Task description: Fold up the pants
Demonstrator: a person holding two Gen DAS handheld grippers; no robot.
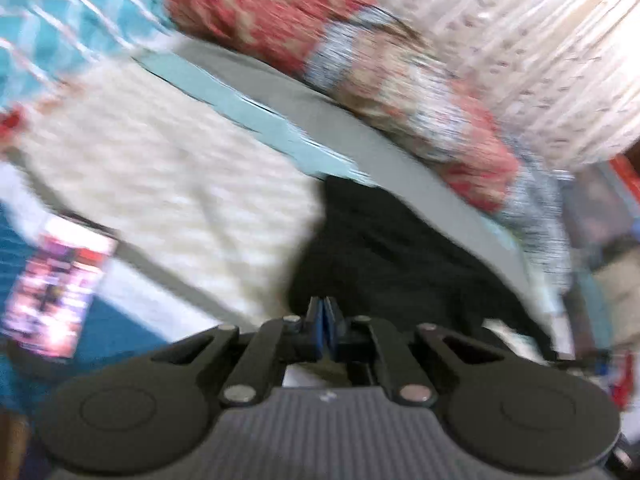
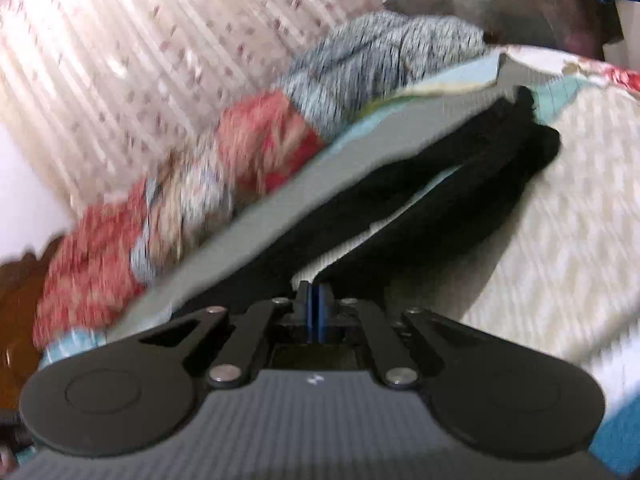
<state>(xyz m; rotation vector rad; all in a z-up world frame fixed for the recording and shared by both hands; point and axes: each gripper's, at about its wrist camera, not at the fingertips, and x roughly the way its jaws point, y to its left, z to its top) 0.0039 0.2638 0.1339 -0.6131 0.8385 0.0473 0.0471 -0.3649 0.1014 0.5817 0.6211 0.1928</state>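
Black pants held over the bed

The left gripper [image 1: 325, 312] and the right gripper [image 2: 315, 298] each pinch the black pants [image 2: 440, 168] (both views blurred) above the cream bedcover [image 1: 160, 168].

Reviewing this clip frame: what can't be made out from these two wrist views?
- Left wrist view: whether the left gripper, jaws together, actually pinches the black pants; motion blur smears the contact.
- Right wrist view: same doubt for the right gripper at the black pants.
- Left wrist view: the printed item at the left edge is too blurred to identify.
- Both views: the pants' waistband and fold state, hidden by gripper bodies and blur.
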